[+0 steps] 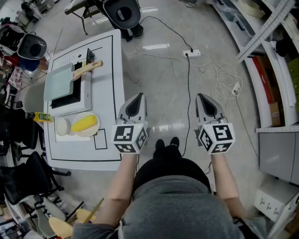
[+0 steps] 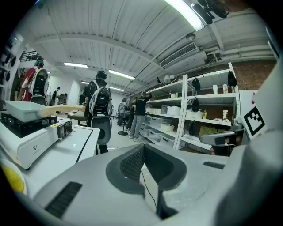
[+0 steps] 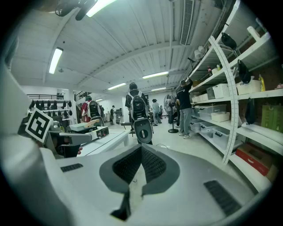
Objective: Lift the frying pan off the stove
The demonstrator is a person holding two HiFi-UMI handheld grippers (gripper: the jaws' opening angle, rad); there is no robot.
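Observation:
A square pale-green frying pan (image 1: 60, 81) with a wooden handle (image 1: 88, 69) rests on a white countertop stove (image 1: 88, 95) at the far left of a white table (image 1: 110, 70). Both grippers hang over the floor to the right of the table, well short of the pan. My left gripper (image 1: 137, 96) is shut with nothing in it, beside the table's right edge. My right gripper (image 1: 204, 97) is shut and empty too, further right. From the left gripper (image 2: 143, 149) the pan (image 2: 22, 110) and stove (image 2: 33, 139) show at far left. The right gripper (image 3: 141, 150) sees the pan (image 3: 82, 126) small at left.
Near the table's front sit a plate (image 1: 92, 132) with a yellow food item, a white cup (image 1: 61, 126) and a bottle (image 1: 41, 116). A power strip (image 1: 192, 53) and cables lie on the floor. Shelving (image 1: 275, 88) lines the right. A chair (image 1: 122, 14) stands behind the table; people (image 2: 99, 103) stand beyond.

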